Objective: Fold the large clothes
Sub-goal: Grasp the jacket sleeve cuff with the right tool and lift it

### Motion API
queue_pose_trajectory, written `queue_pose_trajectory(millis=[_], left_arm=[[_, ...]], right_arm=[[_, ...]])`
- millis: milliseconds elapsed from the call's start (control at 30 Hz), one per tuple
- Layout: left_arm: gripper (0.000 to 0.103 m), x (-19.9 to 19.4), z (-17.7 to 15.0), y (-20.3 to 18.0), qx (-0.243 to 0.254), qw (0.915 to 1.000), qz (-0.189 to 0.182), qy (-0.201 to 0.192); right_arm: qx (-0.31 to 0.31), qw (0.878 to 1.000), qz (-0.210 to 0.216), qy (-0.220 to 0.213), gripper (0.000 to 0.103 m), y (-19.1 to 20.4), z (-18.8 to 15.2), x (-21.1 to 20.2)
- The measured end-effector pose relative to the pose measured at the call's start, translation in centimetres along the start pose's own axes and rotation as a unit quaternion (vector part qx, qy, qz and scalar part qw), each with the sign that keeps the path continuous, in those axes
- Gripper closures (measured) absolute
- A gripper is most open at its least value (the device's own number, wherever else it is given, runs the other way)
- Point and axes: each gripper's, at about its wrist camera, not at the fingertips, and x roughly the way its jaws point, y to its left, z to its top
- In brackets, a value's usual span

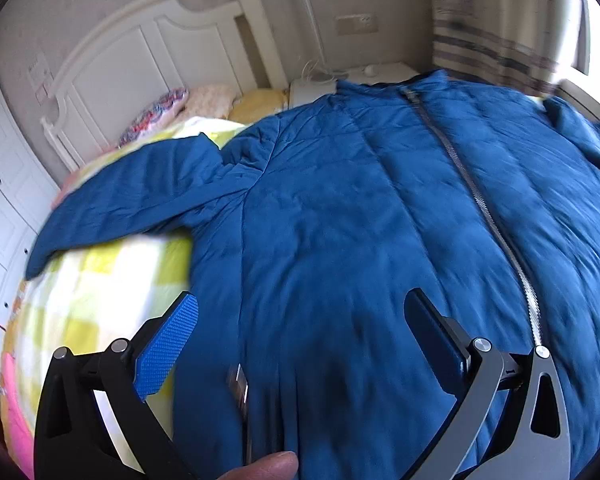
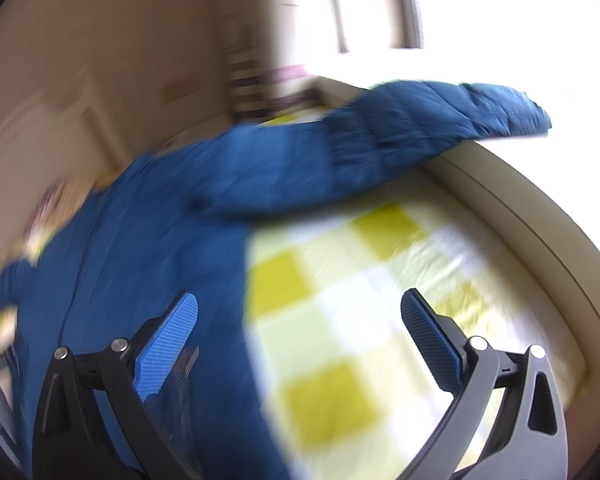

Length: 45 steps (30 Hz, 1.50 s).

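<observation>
Both grippers are hovering with jaws apart, clamped on nothing: our left gripper [image 1: 300,328] is hanging over the hem of the jacket [image 1: 340,208], our right gripper [image 2: 300,328] is straddling the jacket's side edge, one pad over cloth, the other over the quilt [image 2: 340,320]; a thumb [image 1: 260,468] is showing at the bottom of the left view.

We are finding the jacket lying flat and front-up on the bed, zip [image 1: 488,208] closed and running from collar to hem; one sleeve [image 1: 132,196] is spreading out toward the headboard [image 1: 140,52], the other sleeve [image 2: 420,120] is reaching past the mattress onto the ledge [image 2: 520,208] under the window.

We are judging the folding as not yet begun; the first move is likely bringing a sleeve in across the chest. To do it well we are advising a pinch near the cuff through the padding, a lift high enough to clear the puffy body, and a lay-down parallel to the zip; the other gripper should be pressing the shoulder so the body is not sliding on the smooth quilt.

Room is looking generous on the quilt beside the right gripper; it is looking tighter at the ledge side, where the cuff is overhanging and could be dragging or catching; the right view is blurring, so finer detail there we cannot tell.
</observation>
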Motion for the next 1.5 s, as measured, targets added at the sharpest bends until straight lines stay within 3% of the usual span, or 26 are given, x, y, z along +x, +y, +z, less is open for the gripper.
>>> queue_pose_trajectory(millis=[167,267,433,467,533,600,667,833,933,1067,1133,1167,1200,1233,1267,1333,1400,1500], left_arm=[[0.004,5.0,-0.4,0.6,-0.031,0.9986,-0.037,0.019],[0.004,5.3,-0.4,1.7,-0.065,0.9947,-0.07,0.036],[0.004,5.9,-0.1,1.8,-0.071,0.9934,-0.076,0.048],[0.004,6.0,-0.1,1.7,-0.07,0.9935,-0.075,0.05],[0.004,5.9,-0.1,1.6,-0.066,0.9936,-0.076,0.051],[0.004,5.9,-0.1,1.7,-0.066,0.9934,-0.079,0.05],[0.004,5.8,-0.2,1.7,-0.066,0.9936,-0.08,0.047],[0.004,5.8,-0.2,1.9,-0.07,0.993,-0.084,0.042],[0.004,5.8,-0.2,1.8,-0.071,0.9931,-0.084,0.04],[0.004,5.7,-0.3,2.0,-0.073,0.9929,-0.087,0.038],[0.004,5.7,-0.2,2.0,-0.073,0.9928,-0.087,0.038],[0.004,5.7,-0.3,2.0,-0.073,0.9929,-0.086,0.038],[0.004,5.7,-0.3,1.9,-0.073,0.9929,-0.086,0.038],[0.004,5.7,-0.3,1.9,-0.073,0.9929,-0.086,0.038],[0.004,5.7,-0.3,2.0,-0.073,0.9929,-0.086,0.037],[0.004,5.6,-0.4,2.1,-0.074,0.9929,-0.086,0.036],[0.004,5.7,-0.4,2.0,-0.074,0.9928,-0.087,0.037],[0.004,5.6,-0.4,2.0,-0.075,0.9928,-0.087,0.036]], right_arm=[[0.08,0.996,-0.029,-0.028,0.002,-4.2,5.5,4.5],[0.107,0.993,-0.051,-0.031,0.002,-5.6,7.8,6.8],[0.13,0.988,-0.081,-0.012,0.004,-6.7,9.6,10.2],[0.131,0.988,-0.083,-0.008,0.009,-6.6,9.8,10.6],[0.132,0.988,-0.08,-0.005,0.039,-6.3,10.1,11.3],[0.129,0.99,-0.053,-0.012,0.09,-4.9,10.4,11.0],[0.105,0.993,-0.014,-0.046,0.094,-2.1,10.8,9.5],[-0.006,0.992,0.069,-0.104,0.095,8.5,11.5,6.2],[-0.106,0.98,0.118,-0.119,0.095,16.6,9.9,4.7],[-0.245,0.949,0.178,-0.087,0.095,25.9,4.5,4.9],[-0.313,0.938,0.147,-0.035,0.095,29.3,0.6,7.3],[-0.337,0.932,0.132,-0.001,0.093,30.0,-1.1,9.0],[-0.358,0.924,0.122,0.054,0.081,30.5,-3.2,11.4],[-0.364,0.921,0.114,0.083,0.076,30.2,-4.6,13.2],[-0.358,0.923,0.129,0.056,0.074,29.7,-4.6,13.1],[-0.333,0.927,0.149,0.087,0.066,28.5,-3.5,13.4],[-0.312,0.925,0.18,0.118,0.043,27.8,-2.8,13.5],[-0.262,0.93,0.222,0.133,0.031,25.1,-2.2,11.0]])
